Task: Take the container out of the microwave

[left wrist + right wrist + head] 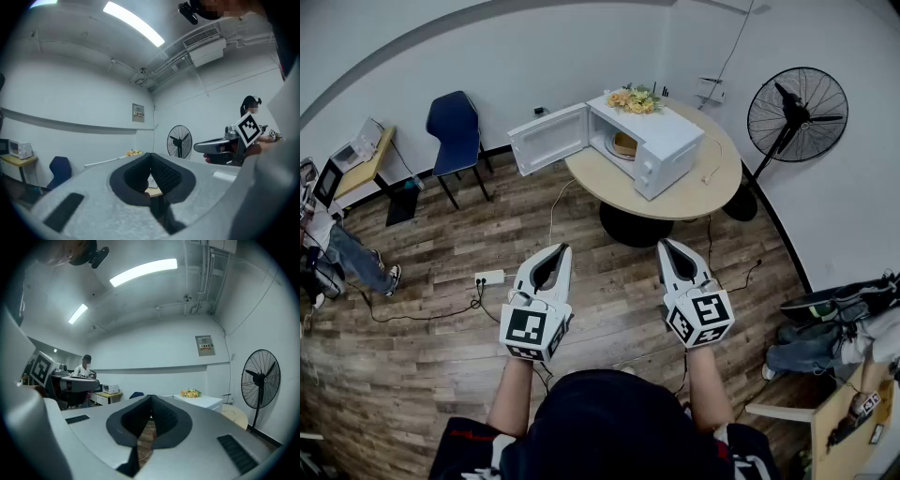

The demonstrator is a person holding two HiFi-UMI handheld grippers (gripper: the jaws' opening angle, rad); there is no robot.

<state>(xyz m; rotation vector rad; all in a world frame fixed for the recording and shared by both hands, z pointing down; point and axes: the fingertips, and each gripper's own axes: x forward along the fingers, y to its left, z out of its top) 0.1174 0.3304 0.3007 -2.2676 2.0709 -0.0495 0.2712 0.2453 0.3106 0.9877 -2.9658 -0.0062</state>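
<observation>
1. Head view: one microwave (661,141), door open, on one round surface (698,192), far; one container (624,143) inside it; one left tool (565,248) and one right tool (664,243), near, well apart from it.
2. Left gripper view: left tool narrow, tips together.
3. Right gripper view: right tool narrow, tips together.

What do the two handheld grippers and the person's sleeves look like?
Both the left gripper and right gripper are pale grey tapered plastic shells with black ribbed pads lining an oval gap. Each carries a white cube with black square markers. The sleeves are short and dark, with red and white print.
</observation>
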